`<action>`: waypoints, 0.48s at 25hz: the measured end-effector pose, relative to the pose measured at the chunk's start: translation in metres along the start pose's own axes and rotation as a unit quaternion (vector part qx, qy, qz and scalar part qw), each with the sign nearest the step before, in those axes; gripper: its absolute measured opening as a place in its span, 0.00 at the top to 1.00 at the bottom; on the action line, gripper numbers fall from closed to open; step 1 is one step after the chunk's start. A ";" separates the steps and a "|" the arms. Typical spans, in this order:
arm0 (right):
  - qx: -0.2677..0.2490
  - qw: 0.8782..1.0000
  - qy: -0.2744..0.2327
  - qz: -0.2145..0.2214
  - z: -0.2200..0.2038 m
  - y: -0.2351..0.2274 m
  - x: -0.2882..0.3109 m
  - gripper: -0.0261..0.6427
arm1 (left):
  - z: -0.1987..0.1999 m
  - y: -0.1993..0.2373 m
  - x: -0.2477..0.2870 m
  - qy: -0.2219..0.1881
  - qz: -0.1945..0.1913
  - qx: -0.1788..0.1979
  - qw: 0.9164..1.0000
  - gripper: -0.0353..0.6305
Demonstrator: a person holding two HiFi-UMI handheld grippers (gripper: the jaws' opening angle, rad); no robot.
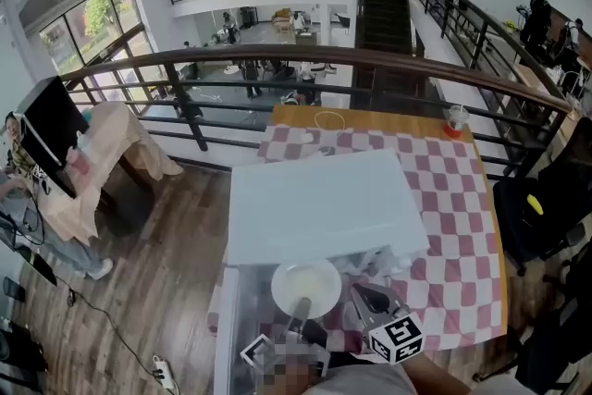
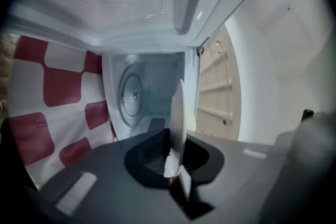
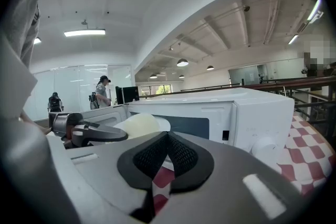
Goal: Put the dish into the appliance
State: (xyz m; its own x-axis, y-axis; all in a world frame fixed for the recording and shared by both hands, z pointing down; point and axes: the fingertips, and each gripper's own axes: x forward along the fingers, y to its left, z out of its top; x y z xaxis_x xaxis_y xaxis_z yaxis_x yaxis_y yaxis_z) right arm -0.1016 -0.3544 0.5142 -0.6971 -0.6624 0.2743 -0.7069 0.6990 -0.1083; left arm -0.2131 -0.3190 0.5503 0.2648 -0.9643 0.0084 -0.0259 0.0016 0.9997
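Note:
The white microwave (image 1: pixel 324 203) stands on the checked tablecloth with its door (image 1: pixel 229 328) swung open at its left. A white round dish (image 1: pixel 305 288) hangs in front of the opening, and my left gripper (image 1: pixel 300 308) is shut on its near rim. In the left gripper view the dish (image 2: pixel 177 113) shows edge-on between the jaws of my left gripper (image 2: pixel 176 157), with the oven cavity and its turntable (image 2: pixel 131 94) straight ahead. My right gripper (image 1: pixel 363 293) is just right of the dish, shut and holding nothing. The right gripper view shows my right gripper (image 3: pixel 168 136), the dish (image 3: pixel 139 126) and the microwave (image 3: pixel 236 118).
A cup (image 1: pixel 455 118) and a white cable (image 1: pixel 328 120) lie at the table's far edge by the railing (image 1: pixel 370 60). A black chair (image 1: pixel 536 208) stands at the right. A person sits at the left by a monitor (image 1: pixel 51 134).

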 end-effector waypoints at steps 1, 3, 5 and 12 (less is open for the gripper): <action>0.000 1.000 0.002 0.001 -0.001 -0.002 0.002 0.96 | 0.003 0.001 0.003 -0.004 0.000 0.002 1.000 0.91; 0.002 1.000 0.006 0.003 -0.003 -0.007 0.008 0.96 | 0.007 0.002 0.010 -0.009 0.002 0.000 1.000 0.91; 0.006 1.000 0.006 0.005 -0.003 -0.010 0.012 0.96 | 0.009 0.006 0.017 -0.012 0.005 -0.003 1.000 0.91; 0.012 1.000 0.008 0.016 -0.002 -0.016 0.025 0.96 | 0.017 0.022 0.036 -0.014 0.023 0.001 1.000 0.91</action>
State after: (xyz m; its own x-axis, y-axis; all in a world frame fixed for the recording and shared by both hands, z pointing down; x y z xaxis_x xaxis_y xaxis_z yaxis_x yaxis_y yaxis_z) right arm -0.1072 -0.3819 0.5249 -0.7179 -0.6349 0.2856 -0.6867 0.7132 -0.1407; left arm -0.2202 -0.3578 0.5717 0.2357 -0.9704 0.0534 -0.0400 0.0452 0.9982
